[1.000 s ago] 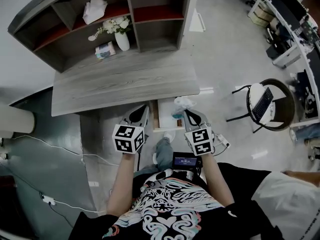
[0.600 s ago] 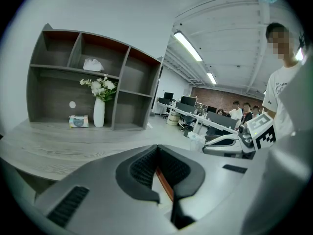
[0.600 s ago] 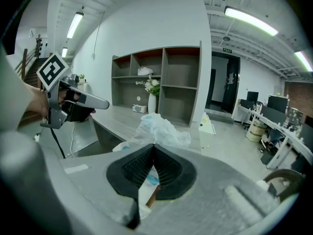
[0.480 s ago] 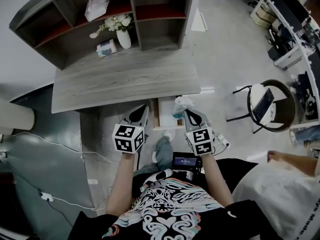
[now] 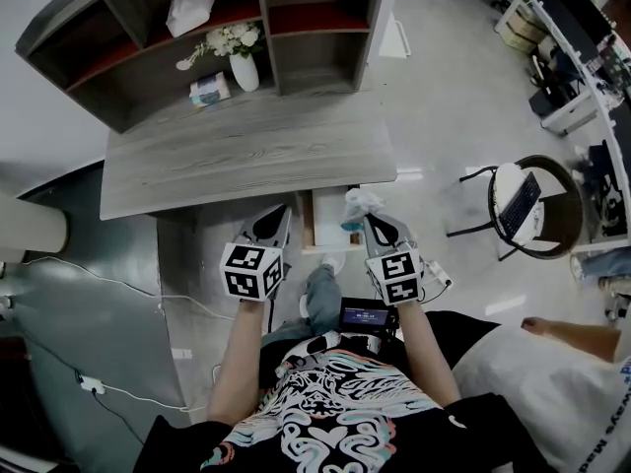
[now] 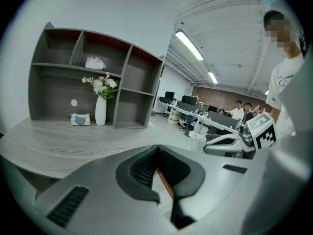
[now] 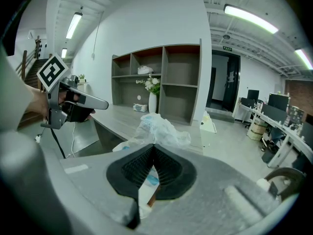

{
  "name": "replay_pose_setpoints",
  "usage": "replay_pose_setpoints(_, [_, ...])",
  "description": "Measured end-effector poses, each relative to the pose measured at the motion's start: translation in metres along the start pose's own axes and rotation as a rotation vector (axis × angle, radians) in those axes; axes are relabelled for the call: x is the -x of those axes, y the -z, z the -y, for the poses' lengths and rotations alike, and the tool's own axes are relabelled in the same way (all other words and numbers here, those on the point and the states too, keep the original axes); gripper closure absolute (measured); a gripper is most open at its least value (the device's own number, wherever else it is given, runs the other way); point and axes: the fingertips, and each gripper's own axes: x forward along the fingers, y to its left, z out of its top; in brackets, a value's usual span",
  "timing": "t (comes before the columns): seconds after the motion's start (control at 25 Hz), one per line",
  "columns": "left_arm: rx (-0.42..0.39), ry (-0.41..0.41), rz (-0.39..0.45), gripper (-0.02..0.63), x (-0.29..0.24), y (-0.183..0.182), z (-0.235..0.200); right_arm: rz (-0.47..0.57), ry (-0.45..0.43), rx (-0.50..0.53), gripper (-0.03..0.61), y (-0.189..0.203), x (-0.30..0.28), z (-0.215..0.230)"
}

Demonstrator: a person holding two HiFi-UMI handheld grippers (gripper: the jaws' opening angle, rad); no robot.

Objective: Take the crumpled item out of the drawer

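Note:
My right gripper (image 5: 363,219) is shut on a crumpled, clear-white plastic bag (image 5: 359,203), which bulges out past its tips (image 7: 153,146) in the right gripper view. It holds the bag (image 7: 159,130) just off the grey desk's front edge, above the right side of the open drawer (image 5: 317,236). The left gripper (image 5: 282,211) is shut with nothing in it, beside the drawer's left wall. Its closed tips (image 6: 157,147) show in the left gripper view, with a strip of brown drawer edge behind them. That view shows the bag (image 6: 197,140) too, off to the right.
The grey desk (image 5: 246,151) carries a shelf unit with a white vase of flowers (image 5: 241,71), a tissue pack (image 5: 207,89) and a white wad (image 5: 187,10). A round chair holding a laptop (image 5: 532,205) stands at the right. A bystander's arm (image 5: 582,338) is at the lower right.
Both grippers and the bag stay almost where they were. The bystander's arm at the lower right has shifted.

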Motion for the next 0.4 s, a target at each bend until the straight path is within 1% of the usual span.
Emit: replay_pose_setpoints(0.4, [0.007, -0.004, -0.008, 0.612, -0.0043, 0.0015, -0.0076, -0.02, -0.012, 0.004, 0.571, 0.0043, -0.0089, -0.0032])
